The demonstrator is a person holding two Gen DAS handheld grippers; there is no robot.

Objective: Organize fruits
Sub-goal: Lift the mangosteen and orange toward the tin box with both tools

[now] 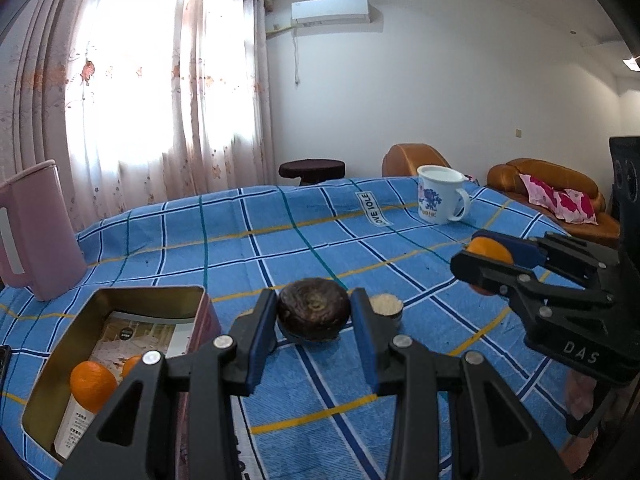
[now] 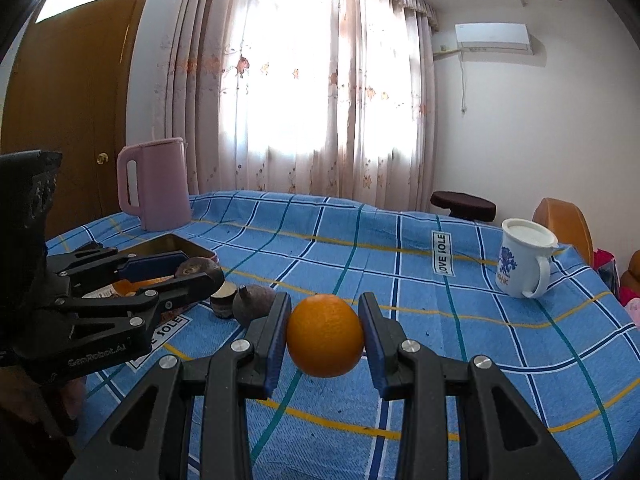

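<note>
My left gripper (image 1: pixel 314 312) is shut on a dark purple-brown round fruit (image 1: pixel 313 307), held just above the blue checked cloth, right of an open metal tin (image 1: pixel 60 364). The tin holds two oranges (image 1: pixel 93 385) on printed paper. My right gripper (image 2: pixel 325 336) is shut on an orange (image 2: pixel 325 336) and holds it above the cloth. In the left wrist view the right gripper (image 1: pixel 476 260) shows at the right with the orange (image 1: pixel 489 249) in it. In the right wrist view the left gripper (image 2: pixel 200 270) is at the left with its dark fruit (image 2: pixel 191 267), and another dark fruit (image 2: pixel 252 304) lies beside it.
A small cup of pale grains (image 1: pixel 386 306) stands just right of the left gripper. A pink kettle (image 2: pixel 154 184) stands at the far left behind the tin. A white mug with blue print (image 2: pixel 524 258) stands at the far right. Sofas and a stool lie beyond the table.
</note>
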